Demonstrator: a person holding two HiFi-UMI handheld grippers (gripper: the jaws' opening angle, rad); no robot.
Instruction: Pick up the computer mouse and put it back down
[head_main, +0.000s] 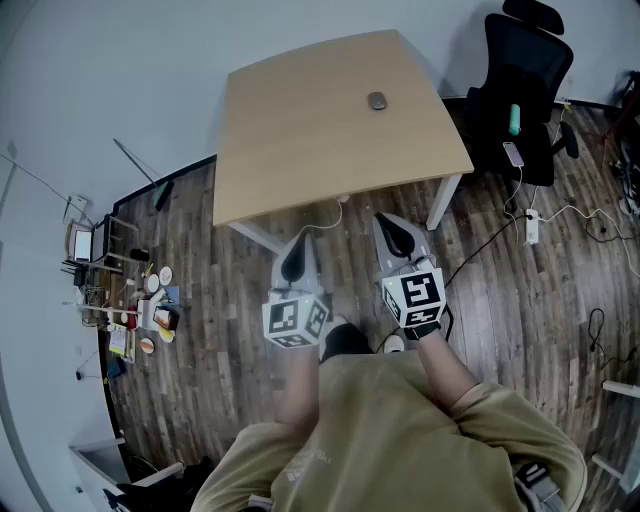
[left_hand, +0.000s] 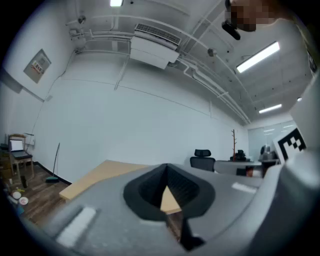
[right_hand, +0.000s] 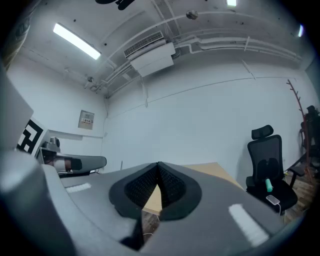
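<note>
A small dark computer mouse (head_main: 377, 101) lies on the far half of the light wooden table (head_main: 300, 140), seen only in the head view. My left gripper (head_main: 298, 240) and right gripper (head_main: 388, 222) are held level side by side over the floor, just short of the table's near edge and well away from the mouse. In the left gripper view the left gripper (left_hand: 166, 171) has its pads meeting at the tip with nothing between them. The right gripper (right_hand: 158, 168) looks the same, shut and empty. Both gripper views show the table top (left_hand: 100, 175) beyond the jaws, and no mouse.
A black office chair (head_main: 520, 80) stands right of the table, with a teal item and a phone on its seat. A power strip (head_main: 531, 228) and cables lie on the wooden floor at right. Small clutter and a stand (head_main: 140, 300) sit by the left wall.
</note>
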